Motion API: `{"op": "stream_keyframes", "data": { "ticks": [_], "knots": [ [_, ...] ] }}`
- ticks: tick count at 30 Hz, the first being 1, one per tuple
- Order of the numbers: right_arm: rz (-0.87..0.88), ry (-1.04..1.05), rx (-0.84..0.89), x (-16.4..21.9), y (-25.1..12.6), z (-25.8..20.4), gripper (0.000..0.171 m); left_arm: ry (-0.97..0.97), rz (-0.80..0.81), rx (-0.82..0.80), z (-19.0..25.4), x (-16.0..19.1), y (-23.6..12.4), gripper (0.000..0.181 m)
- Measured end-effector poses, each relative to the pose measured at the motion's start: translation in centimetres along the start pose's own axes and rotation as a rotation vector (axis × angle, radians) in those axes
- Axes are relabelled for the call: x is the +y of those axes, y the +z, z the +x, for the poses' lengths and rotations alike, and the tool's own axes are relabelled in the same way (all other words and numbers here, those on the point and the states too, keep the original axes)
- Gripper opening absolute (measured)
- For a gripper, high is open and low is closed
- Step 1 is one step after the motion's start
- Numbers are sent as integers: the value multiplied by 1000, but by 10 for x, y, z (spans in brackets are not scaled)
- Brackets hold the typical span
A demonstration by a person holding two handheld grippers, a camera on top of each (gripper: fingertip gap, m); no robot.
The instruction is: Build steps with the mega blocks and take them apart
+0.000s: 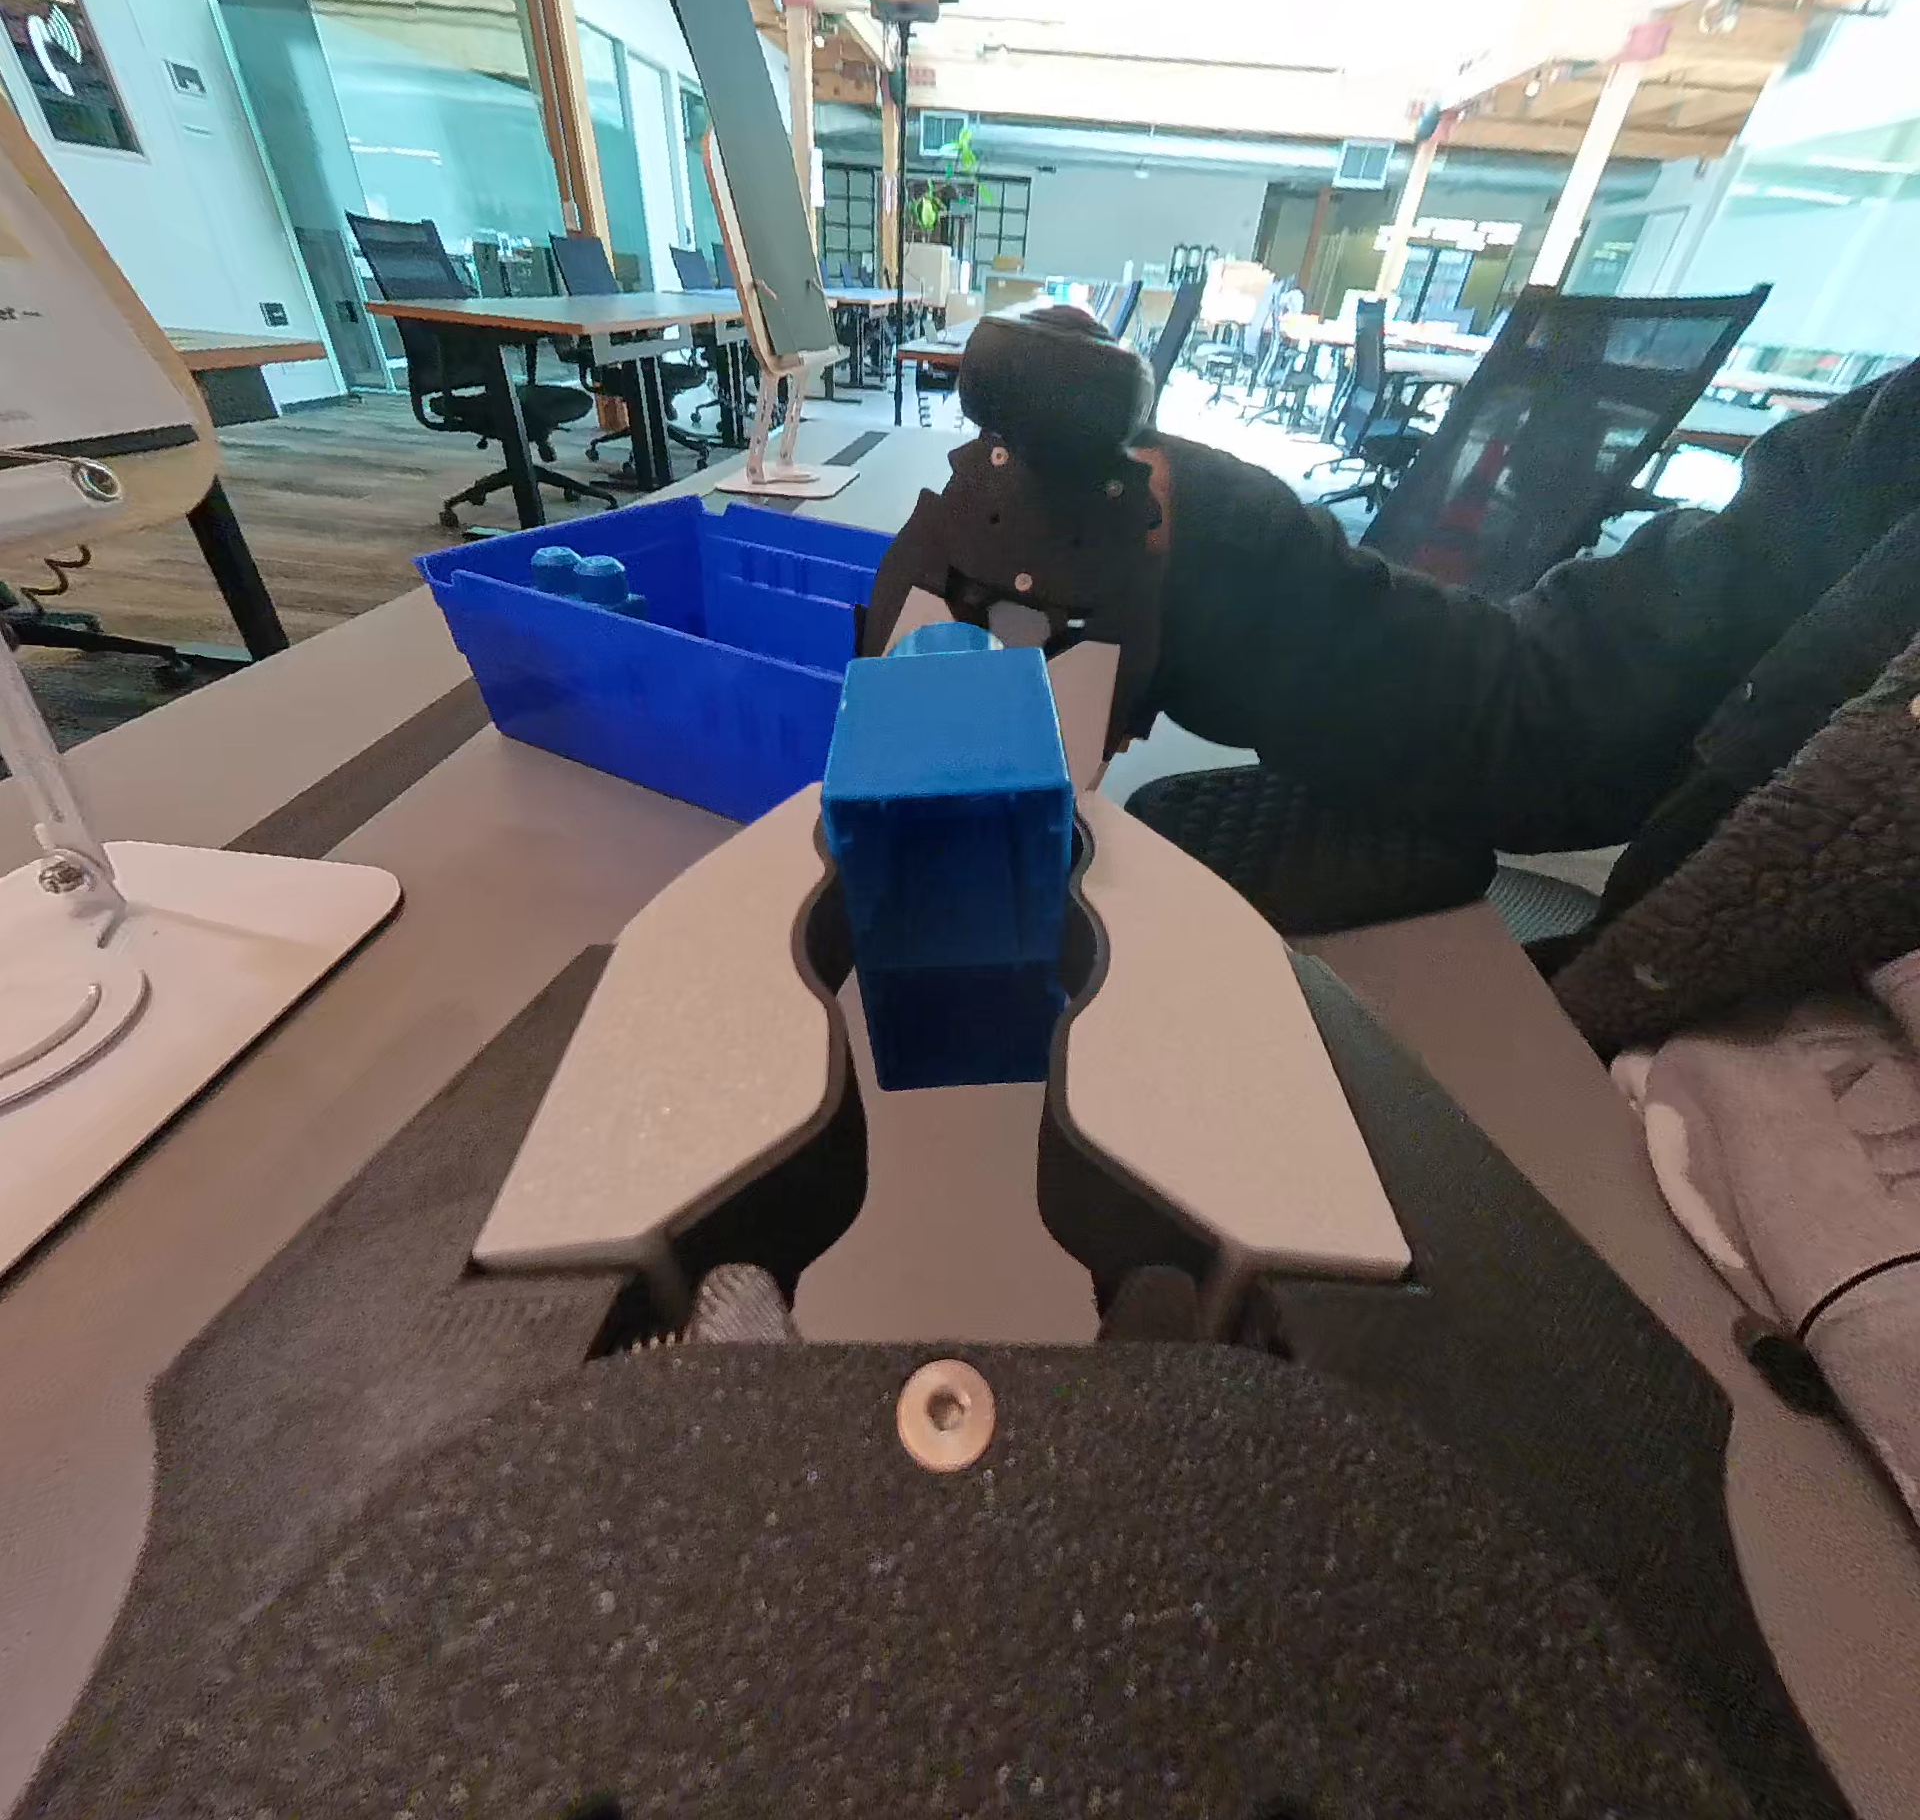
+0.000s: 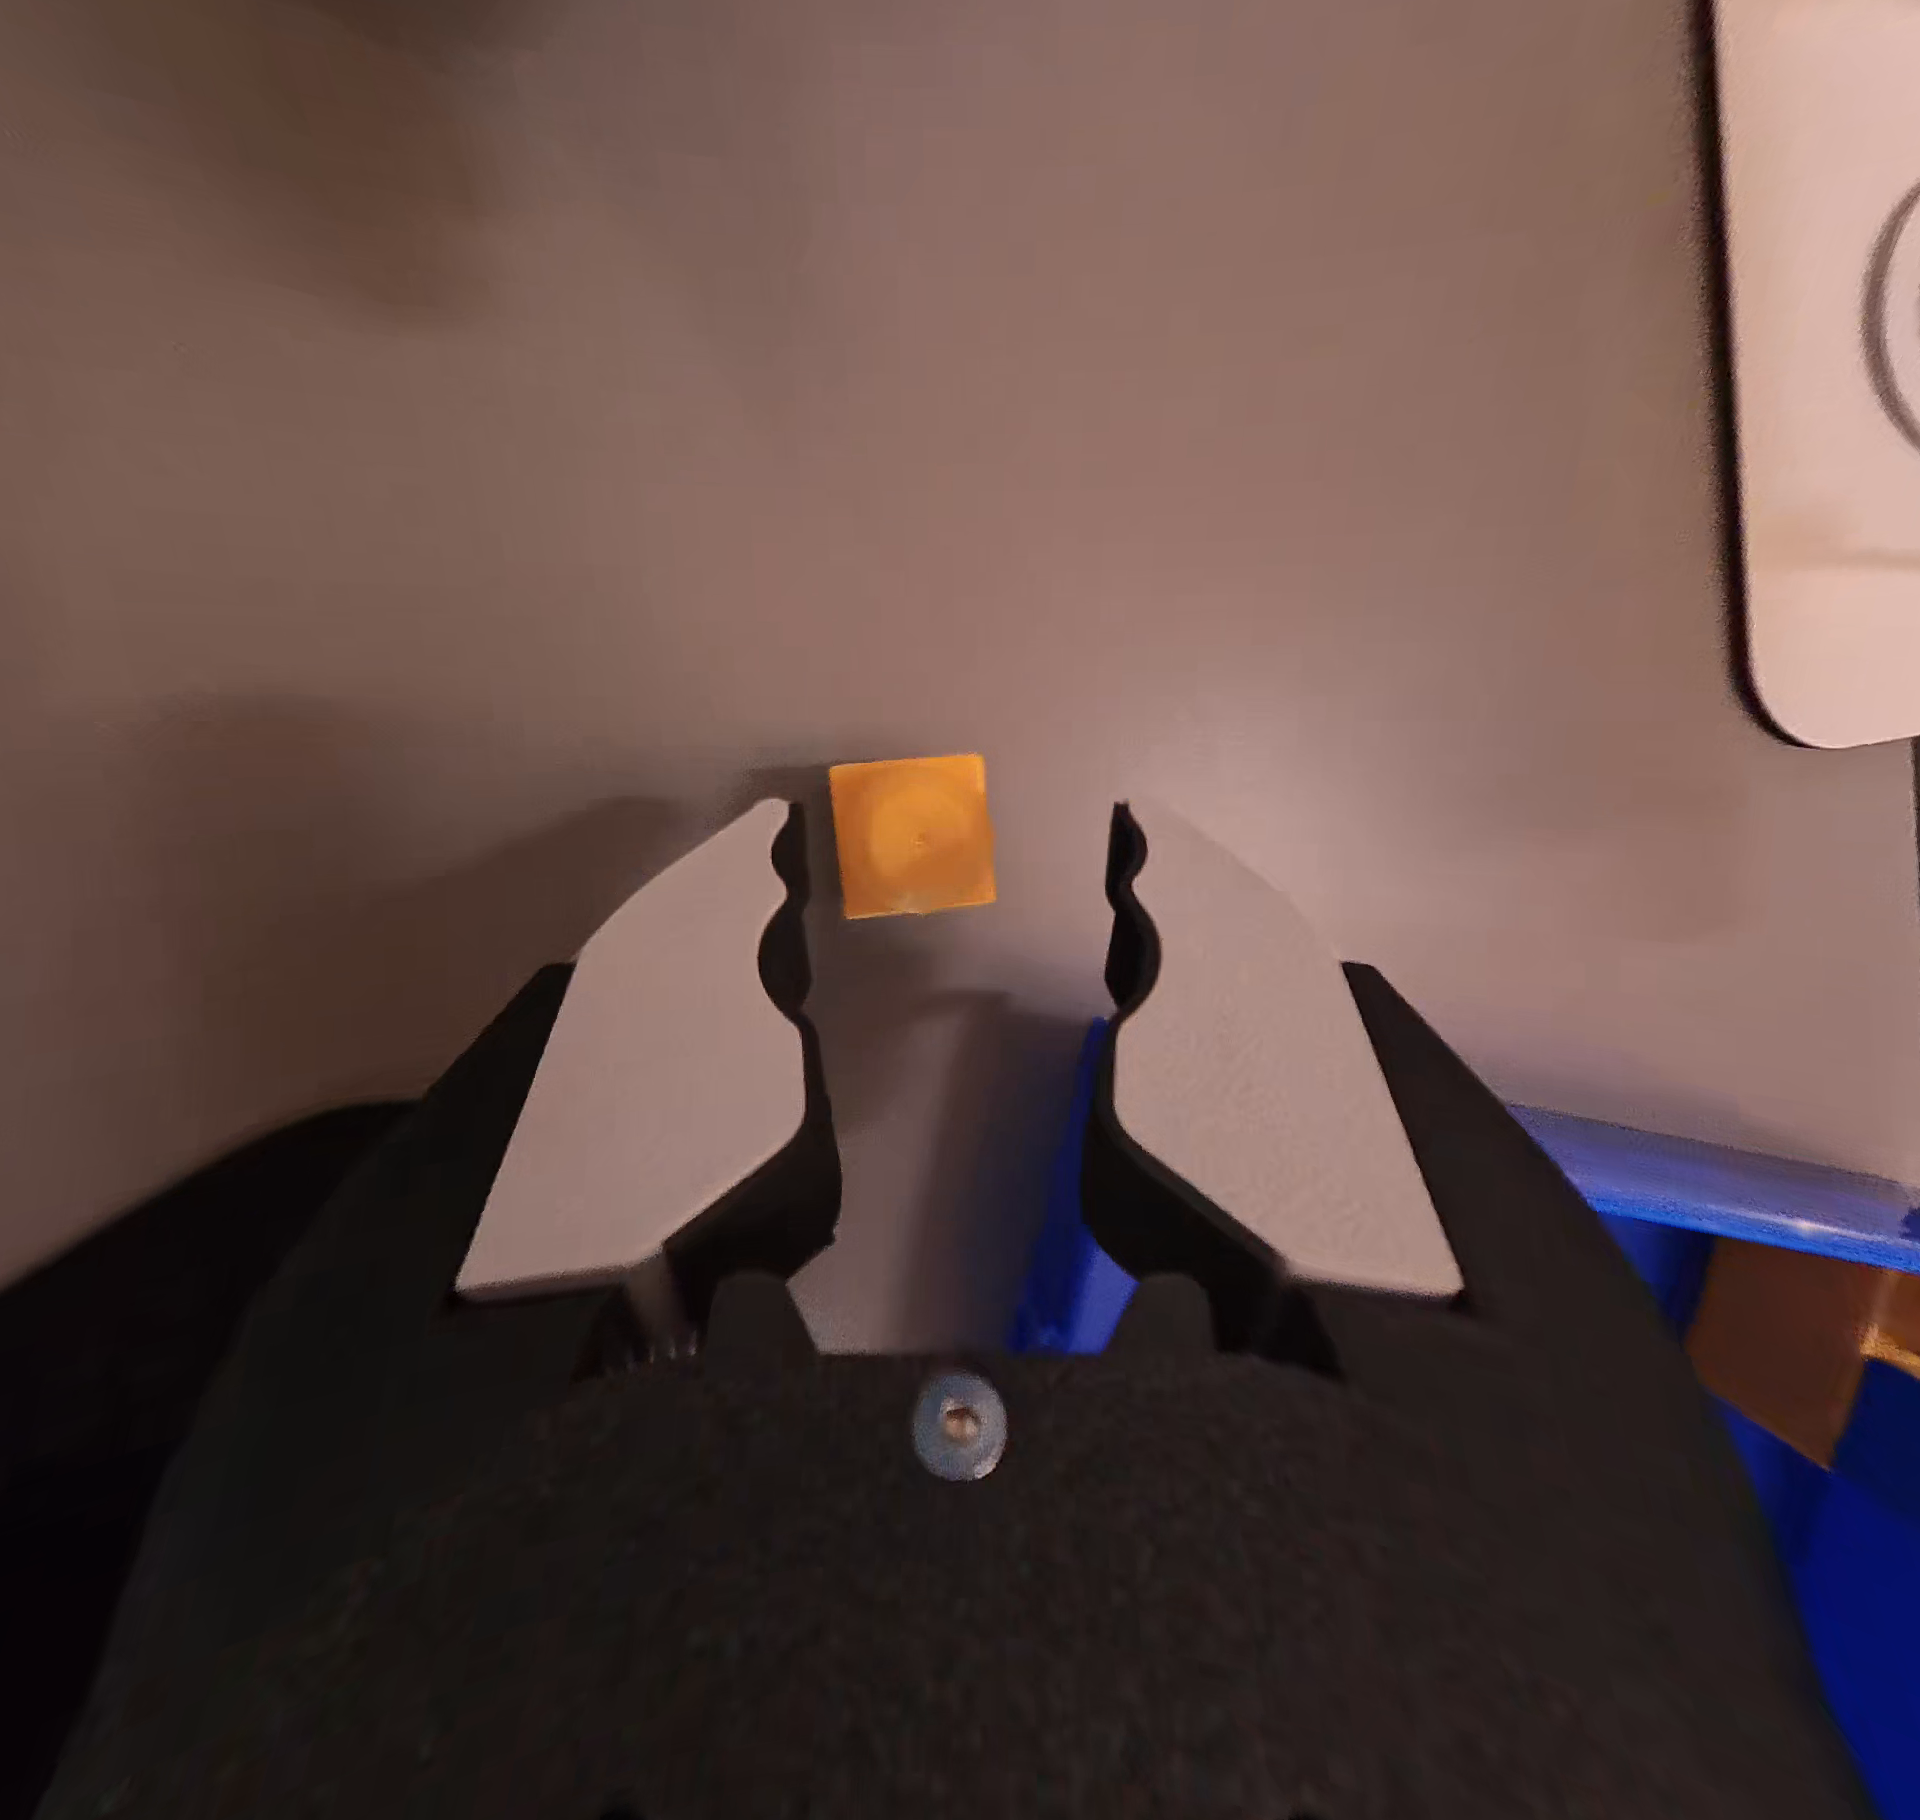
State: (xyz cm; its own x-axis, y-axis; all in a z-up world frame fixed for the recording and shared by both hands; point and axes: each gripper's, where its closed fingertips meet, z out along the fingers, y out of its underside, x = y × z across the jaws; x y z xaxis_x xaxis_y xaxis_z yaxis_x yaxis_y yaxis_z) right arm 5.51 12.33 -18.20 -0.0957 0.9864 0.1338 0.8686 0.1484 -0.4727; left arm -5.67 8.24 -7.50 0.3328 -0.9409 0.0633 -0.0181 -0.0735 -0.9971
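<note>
Two tongs: my left tongs (image 1: 951,897) clamp a blue block (image 1: 951,835) above the grey tabletop (image 1: 436,897); right tongs (image 2: 951,887) gape over an orange block (image 2: 912,835). Blue bin (image 1: 665,669) behind, office beyond.

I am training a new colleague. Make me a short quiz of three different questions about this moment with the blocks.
1. True or false: the left gripper is shut on a blue block.
2. Multiple choice: the orange block lies A) in the blue bin, B) on the grey table, C) between closed fingers.
3. Fill in: the right gripper is ____ above the orange block.

Key: 1 true; 2 B; 3 open.
</note>
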Motion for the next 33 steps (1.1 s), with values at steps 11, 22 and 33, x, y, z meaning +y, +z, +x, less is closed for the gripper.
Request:
{"op": "stream_keyframes", "data": {
  "ticks": [11, 22, 33],
  "knots": [
    [-240, -69, -3, 19, 37, -13, 38, 50, -96, -40, -6, 17, 2, 37],
    [1041, 66, 17, -117, -118, 9, 36, 18, -53, -28, -2, 9, 3, 37],
    [1209, 184, -123, -120, -121, 15, 36, 2, -38, -11, 1, 6, 4, 37]
  ]
}}
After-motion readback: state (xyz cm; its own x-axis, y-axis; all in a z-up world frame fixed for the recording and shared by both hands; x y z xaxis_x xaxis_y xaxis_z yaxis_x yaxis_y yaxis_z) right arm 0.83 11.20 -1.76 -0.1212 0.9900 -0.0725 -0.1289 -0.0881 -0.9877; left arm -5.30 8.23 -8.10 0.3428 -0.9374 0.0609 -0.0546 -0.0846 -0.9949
